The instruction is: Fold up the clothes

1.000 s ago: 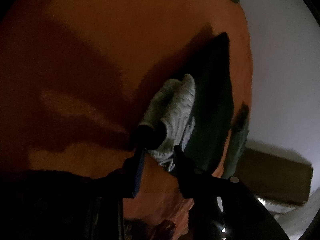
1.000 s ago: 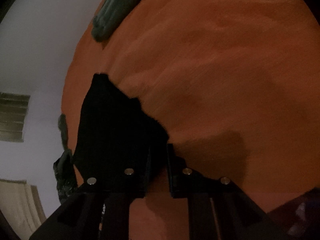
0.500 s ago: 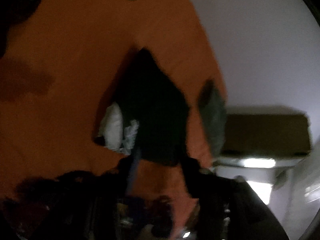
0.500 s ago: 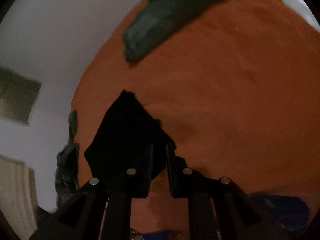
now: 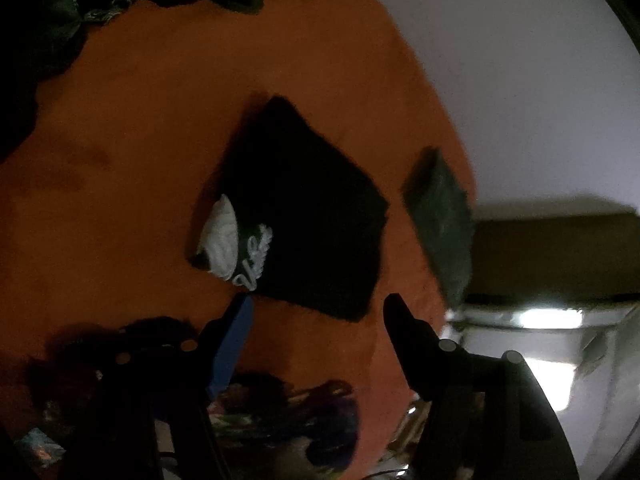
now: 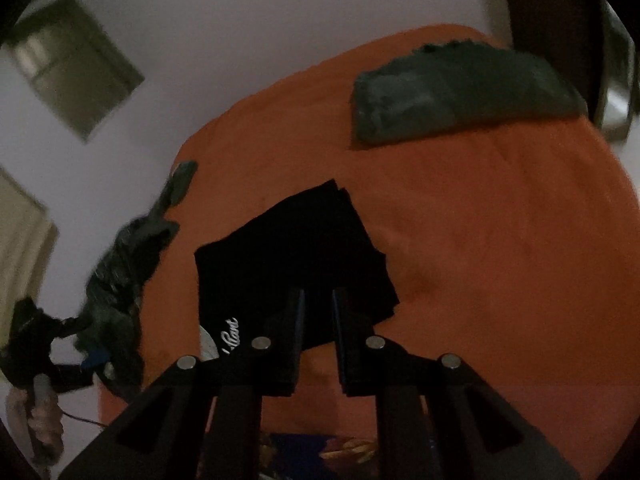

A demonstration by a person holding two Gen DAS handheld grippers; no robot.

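Observation:
A black garment (image 5: 304, 216) with white lettering and a white lining at one edge lies folded into a rough square on the orange bed cover (image 5: 160, 140). It also shows in the right wrist view (image 6: 292, 256). My left gripper (image 5: 318, 304) is open and empty, held above the garment's near edge. My right gripper (image 6: 318, 300) has its jaws a narrow gap apart with nothing between them, above the garment's near edge.
A folded dark green garment (image 6: 460, 88) lies at the far side of the bed. A smaller dark green piece (image 5: 440, 220) lies near the bed's edge. A heap of dark clothes (image 6: 120, 260) sits at the left edge. White walls surround the bed.
My left gripper has let go of the garment's white part, opened and pulled back. My right gripper has also lifted away from the black garment, which now lies flat.

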